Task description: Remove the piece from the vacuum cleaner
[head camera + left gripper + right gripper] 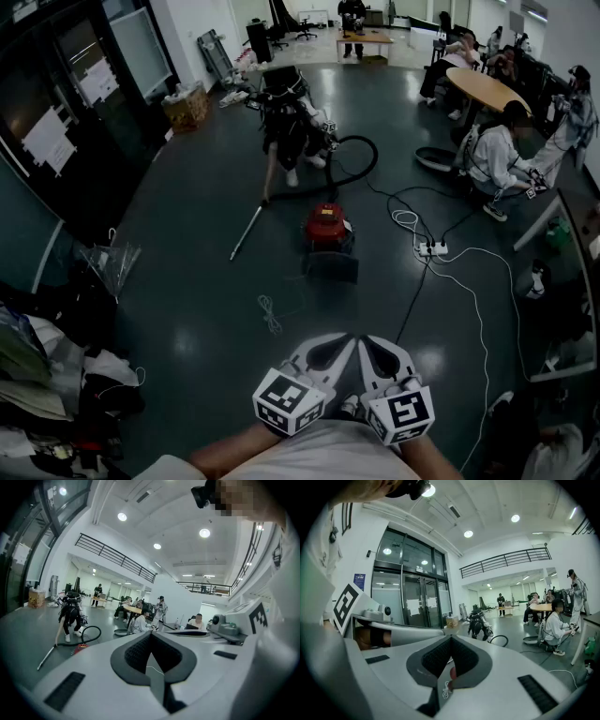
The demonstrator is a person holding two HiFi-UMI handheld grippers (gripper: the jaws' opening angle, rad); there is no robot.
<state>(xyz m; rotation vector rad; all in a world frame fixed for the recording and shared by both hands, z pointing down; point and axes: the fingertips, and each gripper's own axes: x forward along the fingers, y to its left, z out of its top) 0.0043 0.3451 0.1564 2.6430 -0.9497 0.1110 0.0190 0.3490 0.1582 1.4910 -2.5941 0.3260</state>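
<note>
The red vacuum cleaner (pixel 326 225) stands on the dark floor some way ahead, with a dark flat part (pixel 333 267) at its near side. Its black hose (pixel 361 159) loops behind it to a white wand (pixel 246 232), which a bent-over person (pixel 286 131) is holding. My left gripper (pixel 349 339) and right gripper (pixel 366 339) are held side by side close to my body, both shut and holding nothing. The left gripper view shows shut jaws (pixel 151 635), with the vacuum cleaner (pixel 79 648) small at the left. In the right gripper view a bit of the red vacuum cleaner (pixel 453 673) shows below the closed tips (pixel 451 639).
A power strip (pixel 431 248) with black and white cables lies right of the vacuum. A loose white cord (pixel 270 314) lies on the floor nearer me. A person (pixel 492 159) crouches by a round table (pixel 483 86) at the right. Bags and clutter (pixel 56 375) fill the left edge.
</note>
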